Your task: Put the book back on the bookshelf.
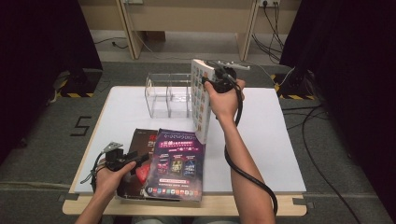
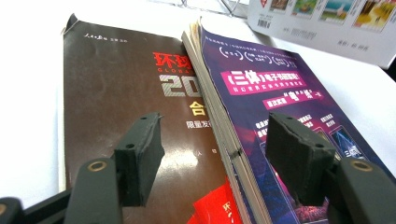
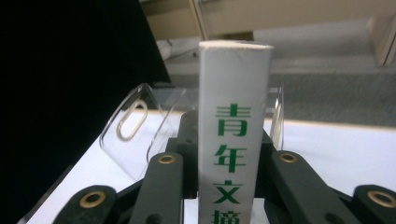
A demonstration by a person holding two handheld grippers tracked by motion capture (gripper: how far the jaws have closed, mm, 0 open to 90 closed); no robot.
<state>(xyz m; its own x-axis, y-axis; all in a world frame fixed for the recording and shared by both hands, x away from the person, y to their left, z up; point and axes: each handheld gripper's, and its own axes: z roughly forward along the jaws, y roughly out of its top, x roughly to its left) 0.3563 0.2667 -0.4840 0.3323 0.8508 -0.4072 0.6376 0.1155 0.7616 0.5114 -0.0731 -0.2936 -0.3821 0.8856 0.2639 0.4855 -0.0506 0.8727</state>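
Gripping a white-spined book (image 1: 201, 100) in my right tongs (image 1: 223, 77), I hold it upright above the white table (image 1: 271, 140), its spine toward me and its picture-covered face turned to my left. In the right gripper view the spine with green characters (image 3: 235, 135) stands between the two black jaws, which press on it from both sides. The book is just beside the clear acrylic rack (image 1: 166, 95) that stands at the far side of the table. My left tongs (image 1: 122, 161) are open and hold nothing; they hover low over the near left of the table, where a purple magazine (image 2: 285, 112) lies partly on top of a dark brown book (image 2: 121, 93). One jaw is over each cover.
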